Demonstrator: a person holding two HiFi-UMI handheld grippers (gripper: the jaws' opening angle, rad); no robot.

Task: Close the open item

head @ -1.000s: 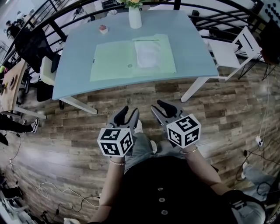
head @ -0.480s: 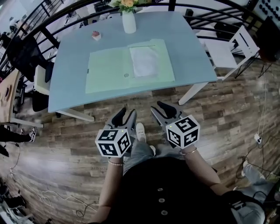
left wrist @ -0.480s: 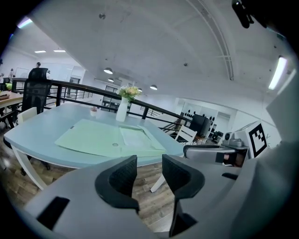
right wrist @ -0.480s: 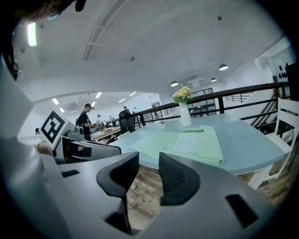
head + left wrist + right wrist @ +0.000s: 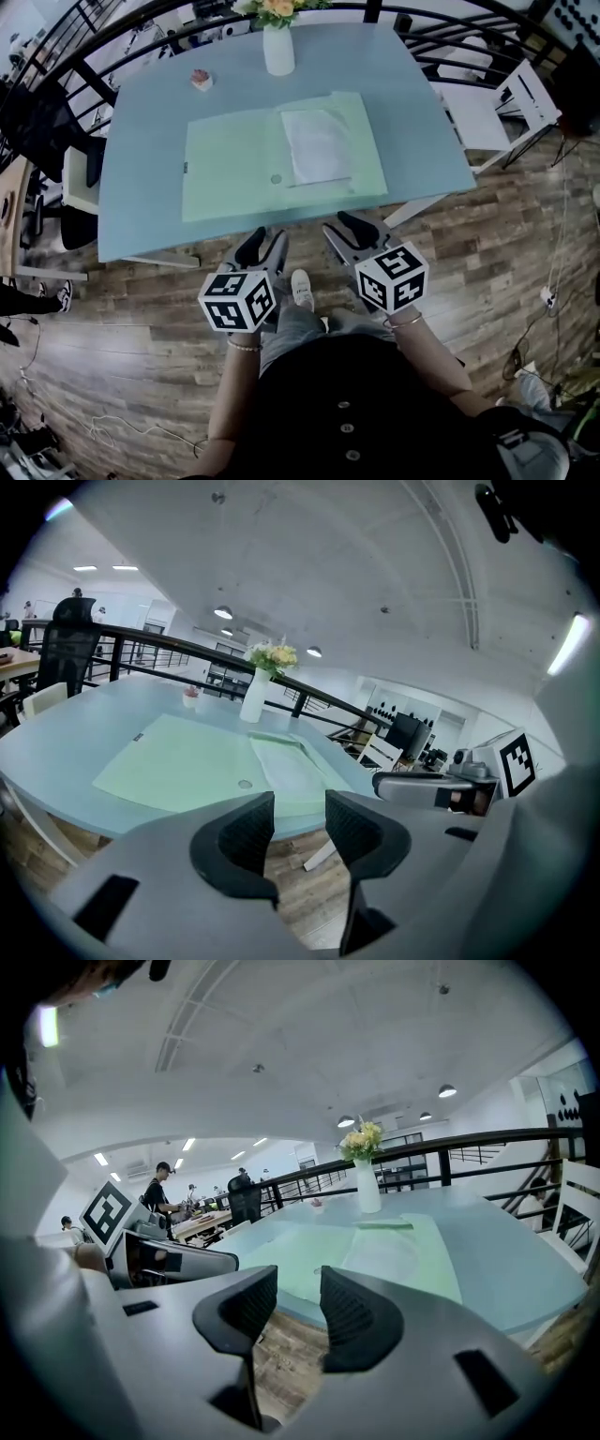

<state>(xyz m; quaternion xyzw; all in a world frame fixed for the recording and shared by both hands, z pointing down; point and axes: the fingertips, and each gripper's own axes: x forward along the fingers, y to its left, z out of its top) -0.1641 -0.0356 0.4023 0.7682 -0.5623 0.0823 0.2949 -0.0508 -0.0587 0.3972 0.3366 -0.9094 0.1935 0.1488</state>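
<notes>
The wooden floor point(image 5: 122, 319) fills the near part of the head view, and the person stands on it just short of the table. The pale blue table point(image 5: 141, 159) takes up the far half of the scene, with a dark railing point(image 5: 122, 47) curving round behind it. A black chair point(image 5: 47, 122) stands at the table's left end and a white chair point(image 5: 487, 112) at its right end.

The green folder point(image 5: 230, 164) lies open and flat in the middle of the table, its two halves spread left and right. A white sheet of paper point(image 5: 319, 150) lies on the right half. A small round snap point(image 5: 276, 178) shows on the left half, close to the fold.

Both grippers are held near the body, over the floor and apart from the table's near edge. The left gripper point(image 5: 262, 239) has its jaws apart, with nothing between them. The right gripper point(image 5: 339, 228) also has a gap between its jaws, which are opening, and nothing stands between them.

A white vase point(image 5: 278, 49) of flowers point(image 5: 277, 7) stands at the table's far edge, beyond the folder. A small pink thing point(image 5: 200, 79) sits to the left of the vase; what it is cannot be told.
</notes>
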